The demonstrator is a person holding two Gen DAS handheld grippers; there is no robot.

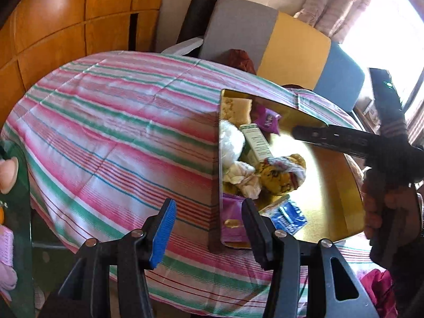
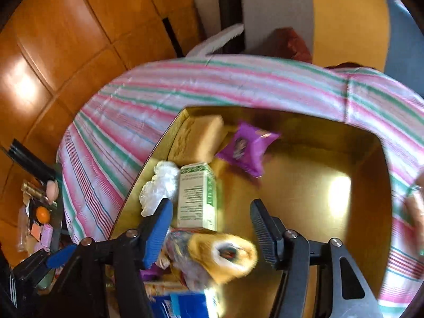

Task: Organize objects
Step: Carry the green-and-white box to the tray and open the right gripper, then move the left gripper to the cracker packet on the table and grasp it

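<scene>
A gold open box (image 2: 304, 185) lies on the striped cloth (image 1: 119, 122). Inside it are a tan sponge-like block (image 2: 201, 137), a purple packet (image 2: 246, 148), a white crumpled bag (image 2: 159, 188), a green-and-white carton (image 2: 197, 198), a blue packet (image 1: 288, 217) and a yellow wrapped bundle (image 1: 281, 175). My right gripper (image 2: 210, 206) is open above the box, over the blurred bundle (image 2: 225, 257), and its pads do not press on it. One of its fingers (image 1: 318, 135) reaches in from the right. My left gripper (image 1: 209, 233) is open and empty over the box's near left corner.
Grey (image 1: 238, 31), yellow (image 1: 294, 47) and blue (image 1: 341, 76) chair backs stand beyond the table. A low glass table (image 2: 42, 214) with an orange and pink items sits at the left over the wood floor. A person's hand (image 1: 376, 206) holds the right tool.
</scene>
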